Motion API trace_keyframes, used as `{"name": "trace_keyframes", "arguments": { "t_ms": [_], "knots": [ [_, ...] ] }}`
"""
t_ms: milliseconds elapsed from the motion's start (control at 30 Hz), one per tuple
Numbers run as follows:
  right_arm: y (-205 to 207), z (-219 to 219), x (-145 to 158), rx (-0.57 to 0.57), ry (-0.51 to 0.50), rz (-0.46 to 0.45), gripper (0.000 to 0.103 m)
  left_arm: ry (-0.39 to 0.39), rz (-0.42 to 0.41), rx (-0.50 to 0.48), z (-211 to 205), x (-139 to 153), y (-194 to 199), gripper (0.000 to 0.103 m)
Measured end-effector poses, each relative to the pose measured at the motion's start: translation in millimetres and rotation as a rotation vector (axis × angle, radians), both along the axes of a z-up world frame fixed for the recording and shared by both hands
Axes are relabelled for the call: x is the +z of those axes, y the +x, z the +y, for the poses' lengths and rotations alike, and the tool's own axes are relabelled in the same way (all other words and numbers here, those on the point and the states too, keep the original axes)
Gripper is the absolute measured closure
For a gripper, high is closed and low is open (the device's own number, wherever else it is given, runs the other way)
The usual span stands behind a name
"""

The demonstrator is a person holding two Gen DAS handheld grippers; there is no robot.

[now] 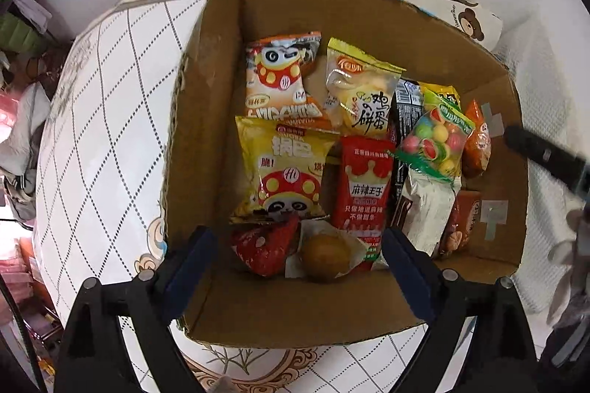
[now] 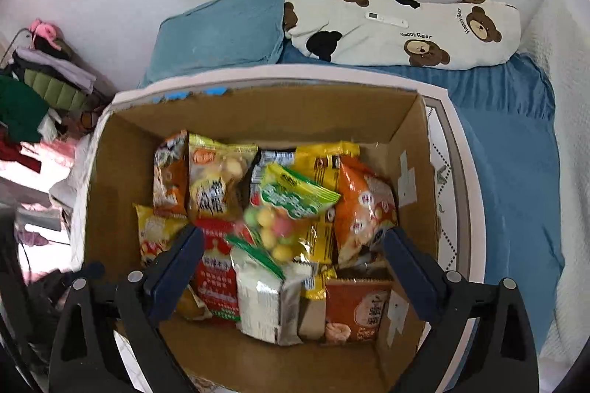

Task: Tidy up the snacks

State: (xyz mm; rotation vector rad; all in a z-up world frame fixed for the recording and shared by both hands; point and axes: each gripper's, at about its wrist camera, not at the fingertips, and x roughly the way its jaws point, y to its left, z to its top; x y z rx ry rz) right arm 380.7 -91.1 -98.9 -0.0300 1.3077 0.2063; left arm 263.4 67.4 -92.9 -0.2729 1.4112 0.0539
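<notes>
We hold both claws, left [image 1: 295,267] and right [image 2: 293,267], spread apart and empty above the cardboard box [image 1: 206,120] of snack packets, with the gumball bag [image 2: 284,219] on top.

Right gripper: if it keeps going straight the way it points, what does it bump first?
Probably the candy-ball bag, lying on top of the pile in the box, right between the open right gripper's fingers. Depth is hard to judge.

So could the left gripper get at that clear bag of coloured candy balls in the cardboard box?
Probably yes. The clear bag of coloured candy balls lies on top of the pile in the open cardboard box, nothing over it, and the left gripper is open and empty above the box.
</notes>
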Motion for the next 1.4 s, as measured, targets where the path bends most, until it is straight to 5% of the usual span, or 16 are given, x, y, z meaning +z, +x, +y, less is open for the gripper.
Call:
{"name": "trace_keyframes", "arguments": {
  "t_ms": [400, 833, 1400],
  "knots": [
    [-63, -10, -8, -0.034, -0.059, -0.03, 0.003, 0.082, -0.081, -0.038, -24, 15, -14, 0.01],
    [-105, -21, 20, -0.07, -0.042, -0.099, 0.003, 0.113, -0.182, -0.046, -38, 44, -43, 0.01],
    [-193, -19, 98, -0.05, -0.032, -0.328, 0.003, 0.179, -0.4, -0.029, -55, 109, -125, 0.01]
  ]
}}
